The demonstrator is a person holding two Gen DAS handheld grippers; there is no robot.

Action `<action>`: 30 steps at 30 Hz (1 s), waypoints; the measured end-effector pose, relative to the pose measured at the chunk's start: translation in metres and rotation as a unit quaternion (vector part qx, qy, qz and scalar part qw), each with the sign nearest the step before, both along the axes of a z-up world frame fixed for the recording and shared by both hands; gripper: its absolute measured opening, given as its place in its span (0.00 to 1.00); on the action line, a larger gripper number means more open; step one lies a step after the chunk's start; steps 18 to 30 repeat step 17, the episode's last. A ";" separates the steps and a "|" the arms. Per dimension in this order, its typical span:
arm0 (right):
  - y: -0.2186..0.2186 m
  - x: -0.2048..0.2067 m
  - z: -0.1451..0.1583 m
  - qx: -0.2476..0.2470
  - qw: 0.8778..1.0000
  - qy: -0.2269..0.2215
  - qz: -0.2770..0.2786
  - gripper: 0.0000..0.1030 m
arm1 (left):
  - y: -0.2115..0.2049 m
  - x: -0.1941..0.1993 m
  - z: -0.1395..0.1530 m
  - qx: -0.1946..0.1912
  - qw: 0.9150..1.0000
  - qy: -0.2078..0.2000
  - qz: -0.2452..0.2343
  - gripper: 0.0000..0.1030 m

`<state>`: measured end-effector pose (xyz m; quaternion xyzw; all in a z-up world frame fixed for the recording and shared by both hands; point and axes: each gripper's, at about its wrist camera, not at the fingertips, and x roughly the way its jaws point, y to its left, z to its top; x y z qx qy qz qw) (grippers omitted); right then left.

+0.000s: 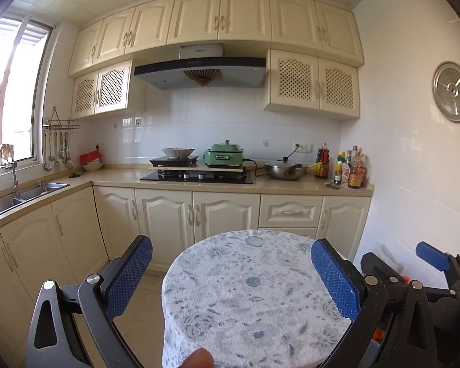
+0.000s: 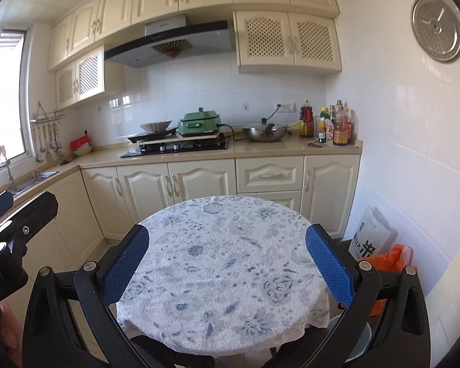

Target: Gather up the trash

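Both the left gripper (image 1: 231, 279) and right gripper (image 2: 227, 265) hang released over the bare cloth-covered surface (image 2: 224, 263), no trash visible to judge a hold.

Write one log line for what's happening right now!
stage: start, no trash seen | left gripper: open, empty | right gripper: open, empty | both above round table with floral cloth

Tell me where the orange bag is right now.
The orange bag shows in the right wrist view, low on the right by the white wall, just beside the white sack and right of the round table.
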<state>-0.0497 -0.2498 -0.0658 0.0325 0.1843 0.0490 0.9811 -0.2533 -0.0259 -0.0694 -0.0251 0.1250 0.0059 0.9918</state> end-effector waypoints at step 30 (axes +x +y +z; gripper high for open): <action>-0.002 -0.006 -0.003 0.004 1.000 -0.003 -0.002 1.00 | -0.014 -0.017 -0.003 -0.012 1.000 -0.004 -0.009 0.99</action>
